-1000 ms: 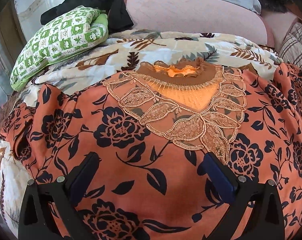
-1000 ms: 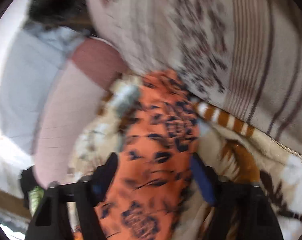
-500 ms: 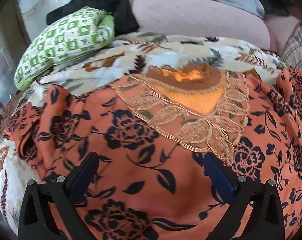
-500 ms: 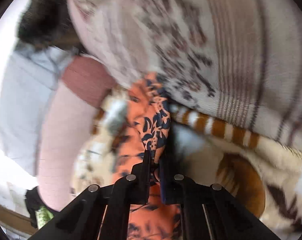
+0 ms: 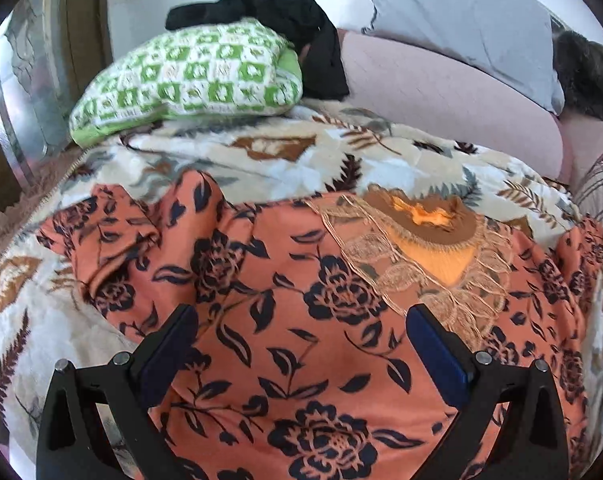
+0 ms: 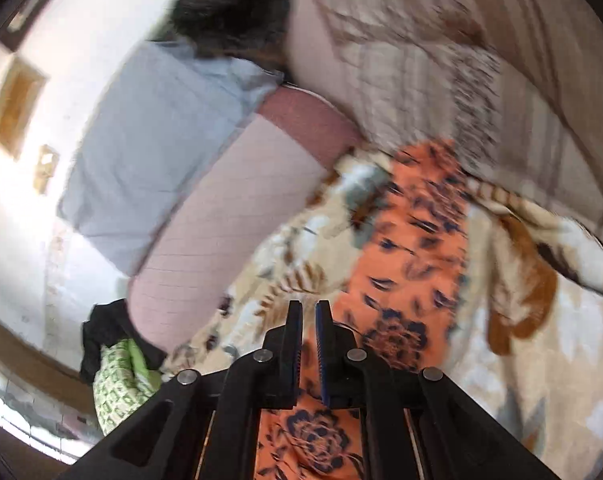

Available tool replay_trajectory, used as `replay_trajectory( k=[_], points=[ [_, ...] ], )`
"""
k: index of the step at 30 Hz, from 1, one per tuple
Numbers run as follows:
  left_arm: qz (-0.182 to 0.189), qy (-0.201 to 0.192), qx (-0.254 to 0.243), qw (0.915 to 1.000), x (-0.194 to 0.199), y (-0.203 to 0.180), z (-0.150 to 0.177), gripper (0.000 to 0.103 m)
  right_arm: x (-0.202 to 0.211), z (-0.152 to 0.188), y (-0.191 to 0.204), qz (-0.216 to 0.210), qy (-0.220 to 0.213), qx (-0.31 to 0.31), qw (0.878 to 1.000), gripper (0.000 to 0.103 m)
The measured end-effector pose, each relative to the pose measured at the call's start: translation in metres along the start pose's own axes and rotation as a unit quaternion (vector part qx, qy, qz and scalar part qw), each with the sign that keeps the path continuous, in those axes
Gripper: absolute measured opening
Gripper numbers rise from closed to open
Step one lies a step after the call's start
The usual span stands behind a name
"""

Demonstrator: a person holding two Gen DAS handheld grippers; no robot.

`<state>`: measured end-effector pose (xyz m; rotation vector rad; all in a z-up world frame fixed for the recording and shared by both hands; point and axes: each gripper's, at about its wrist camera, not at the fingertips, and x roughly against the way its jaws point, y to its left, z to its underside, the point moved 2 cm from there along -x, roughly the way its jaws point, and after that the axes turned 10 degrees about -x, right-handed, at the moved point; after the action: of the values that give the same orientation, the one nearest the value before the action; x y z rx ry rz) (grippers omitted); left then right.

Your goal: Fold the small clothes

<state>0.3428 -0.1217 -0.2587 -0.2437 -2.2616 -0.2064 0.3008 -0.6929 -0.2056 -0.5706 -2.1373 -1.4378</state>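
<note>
An orange garment with dark blue flowers and a lace neckline lies spread on a leaf-print blanket. My left gripper is open and hovers just above the garment's chest. My right gripper has its jaws nearly together and grips an edge of the garment, lifting it off the blanket. The view is blurred.
A green checked pillow with black clothes on it lies at the back left. A pink bolster and a grey pillow stand behind. A striped blanket lies to the right.
My right gripper shut on the garment's edge and has swung up and to the left with it. The left gripper has drawn back and lowered slightly, still open.
</note>
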Motion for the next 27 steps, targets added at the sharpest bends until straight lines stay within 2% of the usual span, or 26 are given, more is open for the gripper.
replay_trajectory(
  k=[3,7,9,10,14,18,19,20,22,25,26,27],
  points=[
    [0.004,0.008,-0.01,0.9999,-0.004,-0.006,0.0,0.103,-0.02,0.0,-0.036,0.054,0.038,-0.034,0.997,0.019],
    [-0.003,0.024,-0.029,0.9993,-0.017,-0.02,0.004,0.103,-0.039,0.005,-0.073,0.076,0.044,-0.069,0.994,0.029],
    [0.001,0.037,-0.04,0.9985,-0.024,-0.028,0.005,0.103,-0.053,-0.004,-0.09,0.096,0.034,-0.087,0.991,0.051],
    [0.001,0.04,-0.044,0.9982,-0.027,-0.032,0.005,0.103,-0.054,-0.006,-0.094,0.102,0.027,-0.09,0.99,0.069],
    [-0.009,0.045,-0.059,0.9972,-0.037,-0.047,0.005,0.103,-0.068,-0.028,-0.112,0.092,-0.007,-0.115,0.989,0.071],
    [-0.013,0.055,-0.082,0.995,-0.044,-0.061,0.01,0.103,-0.081,-0.035,-0.108,0.076,-0.03,-0.099,0.992,0.069],
    [-0.015,0.058,-0.091,0.9941,-0.046,-0.063,0.012,0.103,-0.084,-0.035,-0.105,0.073,-0.034,-0.092,0.992,0.058],
    [-0.016,0.059,-0.098,0.9933,-0.046,-0.066,0.013,0.103,-0.089,-0.036,-0.101,0.074,-0.031,-0.083,0.993,0.029],
    [-0.018,0.056,-0.102,0.993,-0.045,-0.066,0.014,0.103,-0.092,-0.03,-0.092,0.086,-0.01,-0.073,0.994,0.026],
    [-0.013,0.052,-0.09,0.9944,-0.041,-0.062,0.011,0.103,-0.098,-0.023,-0.085,0.071,0.012,-0.056,0.996,0.024],
    [-0.01,0.052,-0.086,0.9949,-0.04,-0.06,0.01,0.103,-0.101,-0.025,-0.089,0.083,0.009,-0.053,0.995,0.017],
    [-0.008,0.051,-0.084,0.9951,-0.039,-0.058,0.01,0.103,-0.101,-0.025,-0.09,0.081,0.008,-0.058,0.995,0.015]
  ],
)
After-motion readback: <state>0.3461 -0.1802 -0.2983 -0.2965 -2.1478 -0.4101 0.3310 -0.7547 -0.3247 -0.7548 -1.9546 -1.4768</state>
